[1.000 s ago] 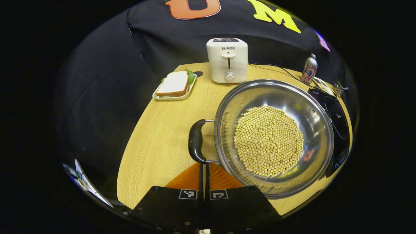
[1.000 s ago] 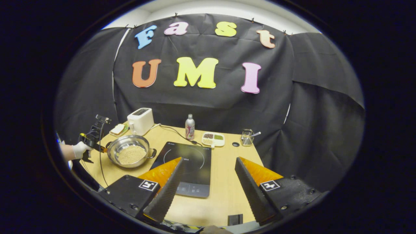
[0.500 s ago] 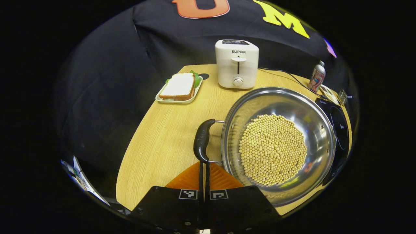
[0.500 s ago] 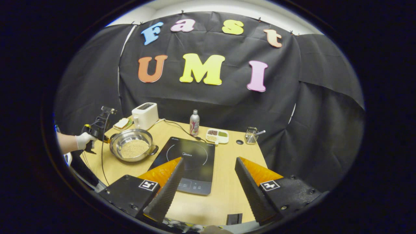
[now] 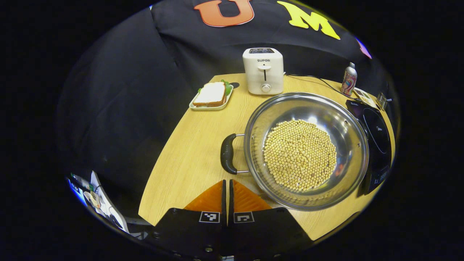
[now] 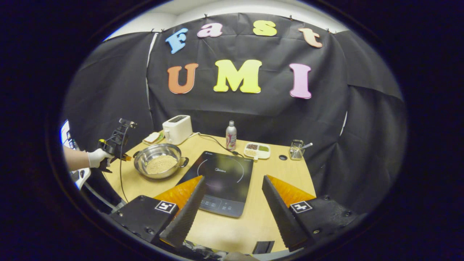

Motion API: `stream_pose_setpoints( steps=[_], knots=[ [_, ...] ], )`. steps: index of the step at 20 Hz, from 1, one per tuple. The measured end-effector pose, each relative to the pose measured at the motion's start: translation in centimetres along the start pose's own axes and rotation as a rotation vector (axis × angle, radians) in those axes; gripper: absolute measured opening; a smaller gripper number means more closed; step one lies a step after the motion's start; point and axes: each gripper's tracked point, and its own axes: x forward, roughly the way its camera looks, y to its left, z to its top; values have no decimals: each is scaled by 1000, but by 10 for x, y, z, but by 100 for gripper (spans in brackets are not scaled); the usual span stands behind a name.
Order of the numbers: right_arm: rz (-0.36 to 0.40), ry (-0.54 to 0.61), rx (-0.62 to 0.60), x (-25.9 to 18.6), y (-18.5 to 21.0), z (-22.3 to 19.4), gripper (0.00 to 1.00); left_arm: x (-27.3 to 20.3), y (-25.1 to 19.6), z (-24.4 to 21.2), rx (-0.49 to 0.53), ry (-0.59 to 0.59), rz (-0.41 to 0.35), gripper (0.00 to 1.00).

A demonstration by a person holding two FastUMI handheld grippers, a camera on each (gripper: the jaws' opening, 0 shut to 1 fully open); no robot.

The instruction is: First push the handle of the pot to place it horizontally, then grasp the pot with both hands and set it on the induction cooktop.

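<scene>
A steel pot [image 5: 258, 119] holding soybeans [image 5: 299, 154] stands on the wooden table [image 5: 185, 159]. Its black near handle [image 5: 227, 153] lies just ahead of my left gripper [image 5: 227, 182], which is shut with nothing in it, a small gap short of the handle. In the right gripper view the pot [image 6: 145, 156] sits left of the black induction cooktop [image 6: 221, 174], and a gloved hand holds the left gripper [image 6: 127, 158] beside it. My right gripper [image 6: 232, 179] hangs open above the cooktop's near edge, nothing between its fingers.
A white toaster [image 5: 263, 70] and a sandwich plate [image 5: 212, 95] stand behind the pot. A bottle [image 6: 230, 136], a small compartment tray [image 6: 257, 150] and a wire holder [image 6: 296, 149] line the far side. A cord runs across the table behind the cooktop.
My left gripper has drawn back from the pot handle it was touching. The right gripper's view has swung left, bringing pot and cooktop nearer the middle.
</scene>
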Motion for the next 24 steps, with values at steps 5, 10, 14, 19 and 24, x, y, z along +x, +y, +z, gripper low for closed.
stream_pose_setpoints(
  steps=[5, 10, 14, 19, 24],
  knots=[
    [30, 2, -24, 14, 26, 7, 98, 4, -3, -16, 2, 39, -23, 0],
    [17, 4, -23, 40, 61, 23, 99, 27, 0, -2, 33, 53, -63, 0],
    [7, 15, -14, 65, 86, 29, 97, 41, 1, 6, 76, 45, -84, 0],
    [29, 35, -31, 112, 126, 37, 97, 56, 7, 16, 83, 53, -115, 10],
    [86, 145, 17, 177, 173, 22, 97, 49, 20, 24, 141, 7, -154, 0]
  ],
)
